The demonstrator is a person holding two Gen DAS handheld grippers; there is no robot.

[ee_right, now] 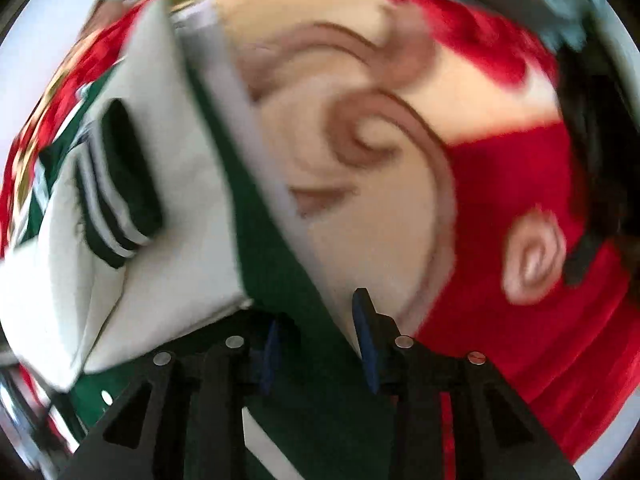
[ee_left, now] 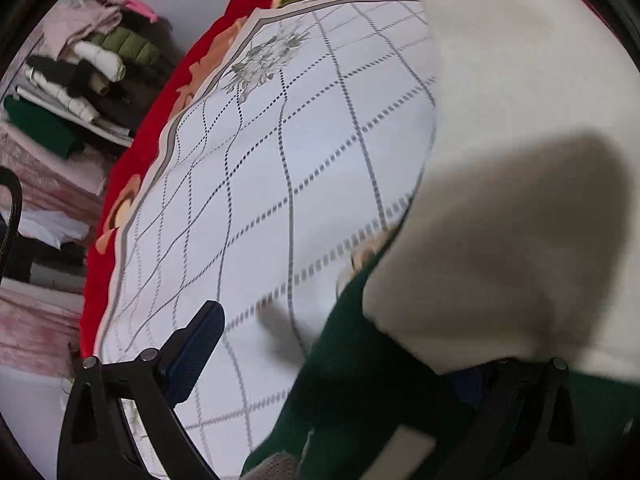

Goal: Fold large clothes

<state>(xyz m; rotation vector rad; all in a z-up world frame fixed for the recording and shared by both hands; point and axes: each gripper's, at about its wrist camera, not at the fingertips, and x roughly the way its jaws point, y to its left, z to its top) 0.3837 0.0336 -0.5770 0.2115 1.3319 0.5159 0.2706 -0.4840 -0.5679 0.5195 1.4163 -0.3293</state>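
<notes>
A large white and dark green jacket (ee_left: 500, 128) lies on the bed and fills the right of the left wrist view. My left gripper (ee_left: 340, 348) is open and its fingers stand wide apart. Its left pad (ee_left: 192, 352) is bare over the bed cover, and its right finger is hidden under the white cloth. The jacket's green part (ee_left: 360, 380) lies between them. In the blurred right wrist view the jacket (ee_right: 168, 184) shows a striped cuff (ee_right: 120, 184). A green strip (ee_right: 304, 320) runs between the fingers of my right gripper (ee_right: 318, 332). A pale sliver separates it from the right pad (ee_right: 366, 340).
A white bed cover with a dotted grid (ee_left: 280, 160) lies over a red blanket with cream swirls (ee_right: 520, 320). Beyond the bed's left edge stand stacked folded clothes (ee_left: 88, 64) and pink bedding (ee_left: 40, 184). A blue cloth (ee_right: 540, 4) lies at the far edge.
</notes>
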